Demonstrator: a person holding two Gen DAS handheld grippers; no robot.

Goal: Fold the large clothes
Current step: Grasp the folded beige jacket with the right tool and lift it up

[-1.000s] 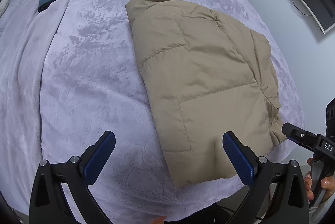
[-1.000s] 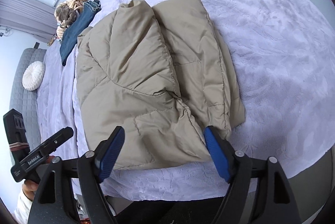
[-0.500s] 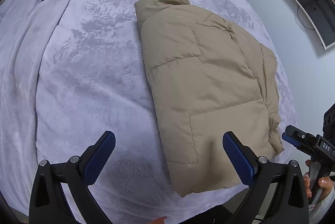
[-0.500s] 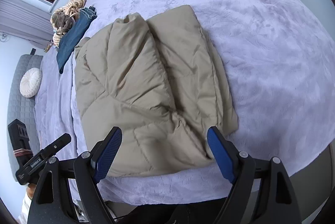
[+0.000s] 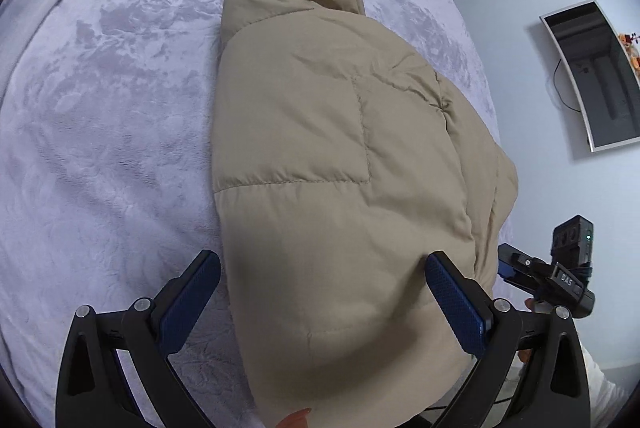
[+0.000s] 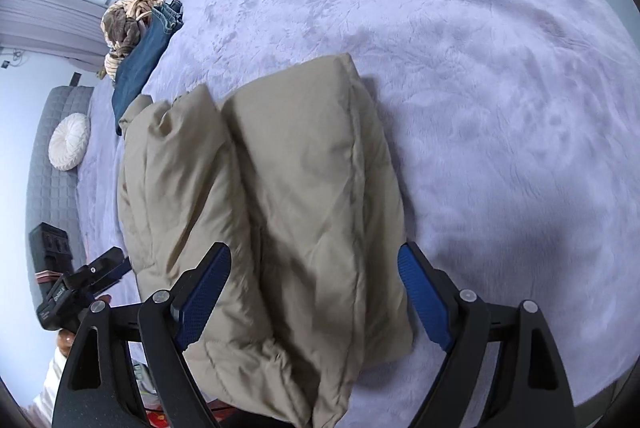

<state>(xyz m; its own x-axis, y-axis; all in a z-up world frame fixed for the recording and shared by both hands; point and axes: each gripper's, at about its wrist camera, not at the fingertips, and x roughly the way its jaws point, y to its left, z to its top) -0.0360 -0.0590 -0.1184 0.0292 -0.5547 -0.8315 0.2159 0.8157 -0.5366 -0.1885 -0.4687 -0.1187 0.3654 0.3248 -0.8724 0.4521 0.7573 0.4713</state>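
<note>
Here "DAS" lettering on right gripper point(image 5: 516, 274).

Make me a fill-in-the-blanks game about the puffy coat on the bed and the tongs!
1. The puffy quilted jacket is the colour ____.
2. It lies on a fuzzy blanket coloured pale ____.
3. The pads on the right tongs are ____.
4. The left tongs have jaws that stand ____, gripping nothing.

Missing words: beige; purple; blue; open
</note>
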